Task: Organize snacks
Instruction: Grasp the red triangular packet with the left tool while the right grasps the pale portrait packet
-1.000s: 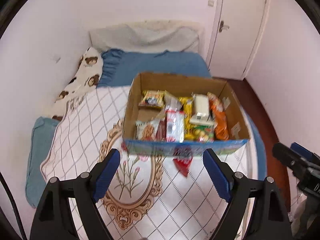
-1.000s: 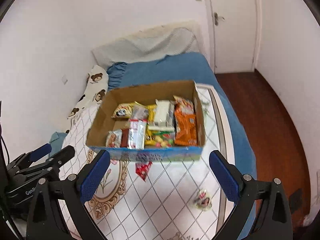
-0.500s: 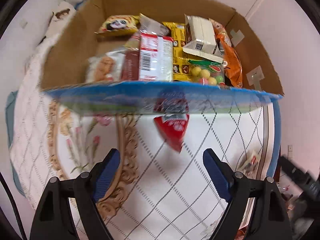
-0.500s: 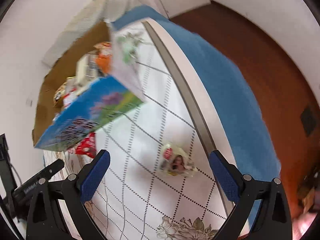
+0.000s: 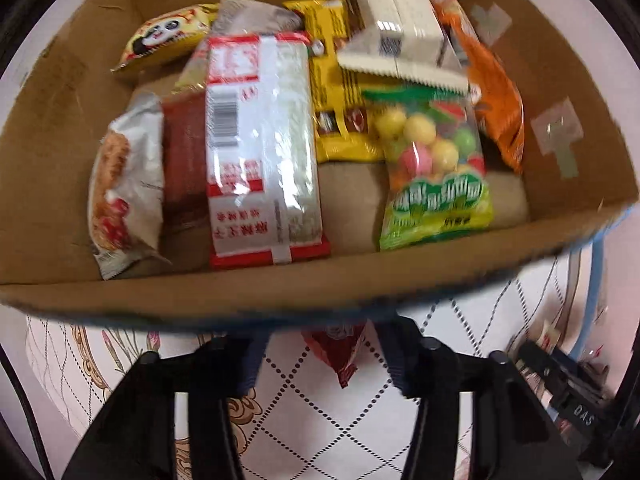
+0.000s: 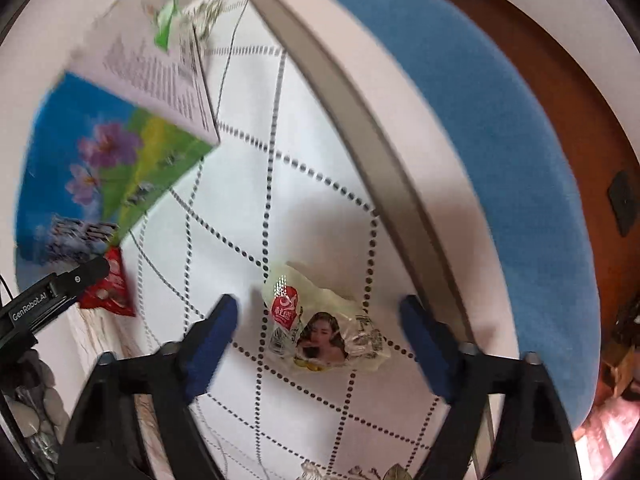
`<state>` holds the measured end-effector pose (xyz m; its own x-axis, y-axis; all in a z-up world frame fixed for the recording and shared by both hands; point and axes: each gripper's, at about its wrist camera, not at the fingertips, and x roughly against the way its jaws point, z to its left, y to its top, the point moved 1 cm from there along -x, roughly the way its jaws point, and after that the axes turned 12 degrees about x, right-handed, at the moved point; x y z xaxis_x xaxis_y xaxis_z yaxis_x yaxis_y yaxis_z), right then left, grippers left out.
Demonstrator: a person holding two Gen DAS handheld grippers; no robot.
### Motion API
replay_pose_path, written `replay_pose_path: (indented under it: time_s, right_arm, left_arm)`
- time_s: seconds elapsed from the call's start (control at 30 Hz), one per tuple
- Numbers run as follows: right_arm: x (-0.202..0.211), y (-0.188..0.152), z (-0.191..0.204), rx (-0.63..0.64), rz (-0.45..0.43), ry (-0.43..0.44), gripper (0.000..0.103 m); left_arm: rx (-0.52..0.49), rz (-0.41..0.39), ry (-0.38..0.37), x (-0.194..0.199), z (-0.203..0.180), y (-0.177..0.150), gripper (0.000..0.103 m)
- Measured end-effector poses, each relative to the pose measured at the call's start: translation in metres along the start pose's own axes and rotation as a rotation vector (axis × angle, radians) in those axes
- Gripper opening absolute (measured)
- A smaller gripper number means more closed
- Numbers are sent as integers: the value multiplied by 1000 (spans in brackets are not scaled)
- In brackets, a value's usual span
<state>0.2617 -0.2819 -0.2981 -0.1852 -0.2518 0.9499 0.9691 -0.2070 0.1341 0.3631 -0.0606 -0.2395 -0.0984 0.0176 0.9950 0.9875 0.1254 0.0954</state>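
1. Fingers [image 5: 256,360] of the left gripper [image 5: 324,354] stand narrowly apart, having just been closing, with the red snack packet [image 5: 334,350] lying between them on the bed cover [image 5: 320,420]. Whether the blue pads press on the packet cannot be told; their tips are blurred and partly hidden under the near wall of the cardboard box [image 5: 280,296].
2. The red packet pokes out from under that near wall, pointing toward the camera, roughly midway between the two left fingers.
3. Fingers [image 6: 216,328] of the right gripper [image 6: 320,328] are spread, having just been closing, and straddle the pale snack packet with a portrait [image 6: 324,328]. A gap of quilted cover shows on each side, so neither pad touches it.
4. That pale packet lies flat on the white cover, near the grey band along the bed's right edge [image 6: 380,152], well apart from the box.
5. In the right wrist view the box's printed blue-and-green outer wall [image 6: 100,168] stands at the upper left, with the red packet at its lower corner and the left gripper's black tip reaching over it.
6. Inside the box lie a red-and-white noodle pack [image 5: 260,148], a green candy bag [image 5: 436,176], an orange packet [image 5: 496,96], a yellow wrapper [image 5: 336,92], a white box [image 5: 396,28] and a panda packet [image 5: 164,36].
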Motion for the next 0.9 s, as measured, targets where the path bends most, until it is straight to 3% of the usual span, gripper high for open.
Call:
replay_pose_path:
  time_s: [0.07,0.13,0.3,0.53,0.9]
  right_arm:
    - [-2,-1,4,34,-8,-35,63]
    - [-3,-3,10,66,-11,-56,59]
    - [-4,-12,27,158,1,-76,58]
    - [-12,-57,72,343,88,-64,58]
    - [-37,-69,98,385,126,-76,58]
  left_arm:
    - [-7,-5,6,-2,0,-6,39]
    - [-5,-12,3,-1,3,-11,38]
    - [37,13,-40,1,27,-53,38]
    - [142,146,-112,-18,60,-141,38]
    - [146,210,-176,-46,70,-158,40]
